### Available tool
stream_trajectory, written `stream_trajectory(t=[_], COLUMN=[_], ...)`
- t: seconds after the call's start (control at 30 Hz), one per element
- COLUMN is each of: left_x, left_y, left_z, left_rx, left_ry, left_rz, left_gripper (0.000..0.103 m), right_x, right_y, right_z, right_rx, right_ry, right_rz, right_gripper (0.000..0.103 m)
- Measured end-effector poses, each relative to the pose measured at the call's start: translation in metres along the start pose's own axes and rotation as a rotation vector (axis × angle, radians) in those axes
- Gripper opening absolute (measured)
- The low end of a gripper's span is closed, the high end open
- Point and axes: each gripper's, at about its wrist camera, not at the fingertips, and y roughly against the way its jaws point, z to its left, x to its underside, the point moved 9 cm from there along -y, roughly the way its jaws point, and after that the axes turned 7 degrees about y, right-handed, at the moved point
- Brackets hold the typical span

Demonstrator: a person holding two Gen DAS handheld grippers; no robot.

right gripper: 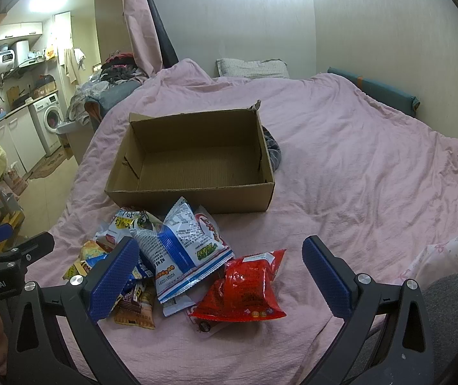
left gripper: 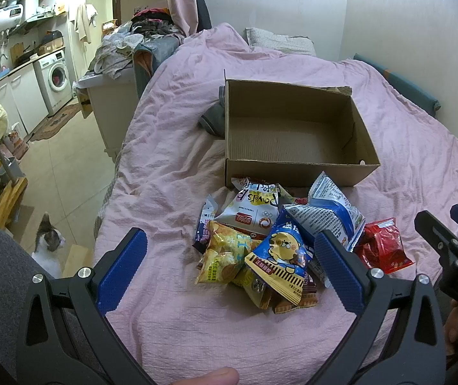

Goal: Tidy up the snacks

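A pile of snack packets lies on the pink bedspread in front of an open, empty cardboard box (left gripper: 296,134) (right gripper: 193,163). The pile holds a blue packet with a cartoon bear (left gripper: 282,256), a yellow packet (left gripper: 222,253), a white-and-blue packet (left gripper: 328,215) (right gripper: 184,250) and a red packet (left gripper: 384,243) (right gripper: 248,285). My left gripper (left gripper: 229,269) is open and empty, just short of the pile with the blue and yellow packets between its fingers. My right gripper (right gripper: 216,276) is open and empty, with the red packet between its fingers.
The pink bedspread (right gripper: 357,166) covers the whole bed. A grey garment (left gripper: 214,117) lies beside the box. A cat (left gripper: 47,240) sits on the floor left of the bed. A clothes-covered cabinet (left gripper: 116,73) and a washing machine (left gripper: 55,75) stand further left.
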Motion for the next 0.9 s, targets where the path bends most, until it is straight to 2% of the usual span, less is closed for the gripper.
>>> stream_trajectory(t=[0.27,0.43,0.57,0.67,0.77,0.8,0.87,0.9], left_x=[0.0,0.001,-0.002,-0.01,-0.014,-0.015,-0.016,-0.017], left_y=[0.0,0.0,-0.006,-0.011,-0.019,-0.022,-0.03,-0.033], left_z=[0.0,0.002,0.005,0.008,0.012,0.013,0.014,0.014], left_rx=[0.0,0.0,-0.005,-0.028,-0.046,-0.043,-0.042,-0.045], left_ry=[0.001,0.007,0.009,0.007,0.019,0.03,0.042,0.043], left_rz=[0.0,0.008,0.056,0.074,0.104,0.122,0.159,0.172], left_gripper=[0.103,0.103,0.103,0.103,0.103,0.103,0.103,0.103], right_x=[0.0,0.004,0.005,0.005,0.024,0.03,0.046,0.052], right_y=[0.0,-0.005,-0.017,-0.029,-0.054,-0.06,-0.075,-0.08], right_z=[0.0,-0.012,-0.036,-0.064,-0.089,-0.089,-0.081,-0.075], right_rx=[0.0,-0.029,-0.097,-0.089,-0.024,-0.032,-0.105,-0.14], right_ry=[-0.004,-0.082,-0.178,-0.227,-0.244,-0.239,-0.241,-0.244], right_rz=[0.001,0.039,0.135,0.2,0.368,0.411,0.507,0.541], right_gripper=[0.103,0.103,0.103,0.103,0.103,0.103,0.102,0.098])
